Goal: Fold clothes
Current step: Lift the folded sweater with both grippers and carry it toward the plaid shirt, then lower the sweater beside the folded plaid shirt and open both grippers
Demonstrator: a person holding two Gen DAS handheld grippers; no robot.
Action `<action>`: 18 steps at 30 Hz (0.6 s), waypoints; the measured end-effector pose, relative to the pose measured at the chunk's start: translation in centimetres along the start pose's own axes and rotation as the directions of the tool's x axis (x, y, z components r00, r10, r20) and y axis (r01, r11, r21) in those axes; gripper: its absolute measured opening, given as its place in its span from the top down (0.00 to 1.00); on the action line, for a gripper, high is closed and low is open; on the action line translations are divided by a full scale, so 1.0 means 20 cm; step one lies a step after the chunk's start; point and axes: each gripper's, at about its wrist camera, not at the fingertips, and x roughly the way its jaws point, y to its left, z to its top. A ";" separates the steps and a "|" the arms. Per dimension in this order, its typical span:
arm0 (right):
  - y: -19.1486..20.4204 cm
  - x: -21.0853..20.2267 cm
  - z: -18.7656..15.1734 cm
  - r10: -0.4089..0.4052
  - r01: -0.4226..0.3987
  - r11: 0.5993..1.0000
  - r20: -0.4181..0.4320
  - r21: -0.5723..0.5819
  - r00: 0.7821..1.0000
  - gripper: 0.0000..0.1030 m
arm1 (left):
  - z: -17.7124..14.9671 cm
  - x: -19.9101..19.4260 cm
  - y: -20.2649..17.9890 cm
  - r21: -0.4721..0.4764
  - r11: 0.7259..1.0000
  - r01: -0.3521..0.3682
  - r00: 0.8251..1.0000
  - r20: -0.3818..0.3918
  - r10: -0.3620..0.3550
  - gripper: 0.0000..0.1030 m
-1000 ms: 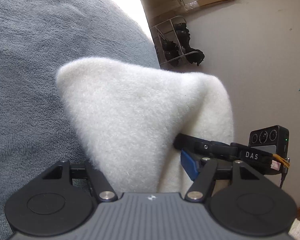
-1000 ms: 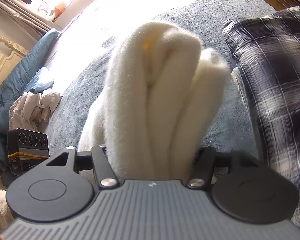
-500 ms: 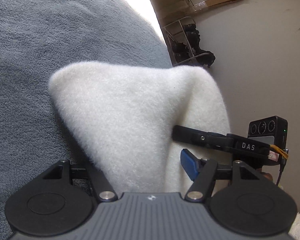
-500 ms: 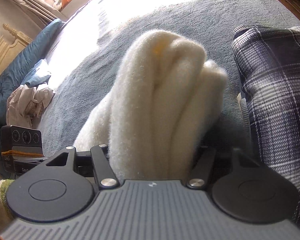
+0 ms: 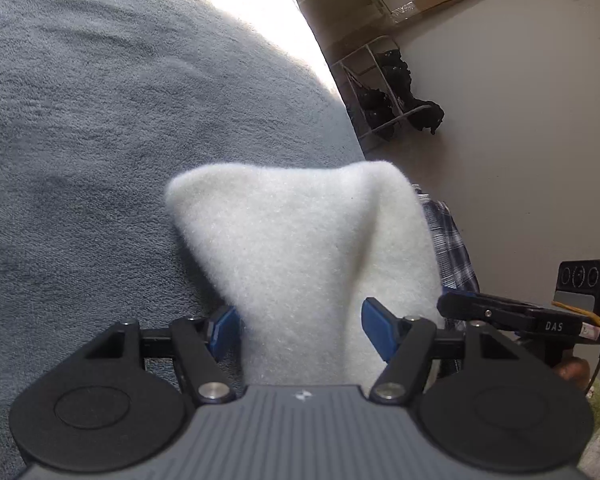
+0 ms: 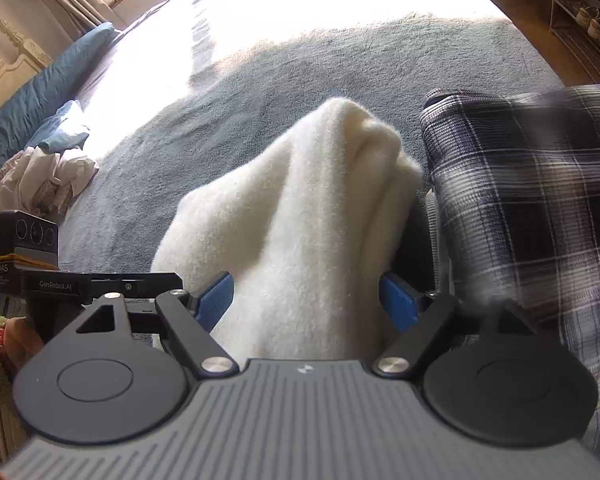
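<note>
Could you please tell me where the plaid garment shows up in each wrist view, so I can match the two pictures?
Left wrist view: the plaid garment is a thin strip at right of centre, mostly hidden behind the white fleece.
Right wrist view: it fills the right side, beside the fleece.
Shared landmark: the white fleece on the grey blanket.

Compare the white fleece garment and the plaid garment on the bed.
The white fleece garment is plain and fluffy; the plaid garment is dark checked woven cloth. The fleece stands bunched up between the blue pads of the right hand-held gripper, whose jaws are opening; the plaid one lies beside it, ungripped. Both are over the grey blanket.
</note>
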 end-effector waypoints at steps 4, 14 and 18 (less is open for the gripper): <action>0.09 -0.26 -0.16 -0.062 0.062 0.998 0.178 0.008 0.982 0.19 | 0.03 -0.15 -0.11 0.096 0.992 -0.079 0.991 0.116 0.067 0.36; 0.07 0.05 -0.43 -0.252 0.250 0.967 0.239 0.037 0.938 0.73 | 0.09 0.21 -0.31 0.387 0.878 -0.282 0.959 0.088 0.270 0.36; 0.04 0.10 -0.43 -0.276 0.271 0.961 0.226 0.053 0.934 0.73 | 0.05 0.27 -0.32 0.418 0.847 -0.328 0.943 0.092 0.320 0.31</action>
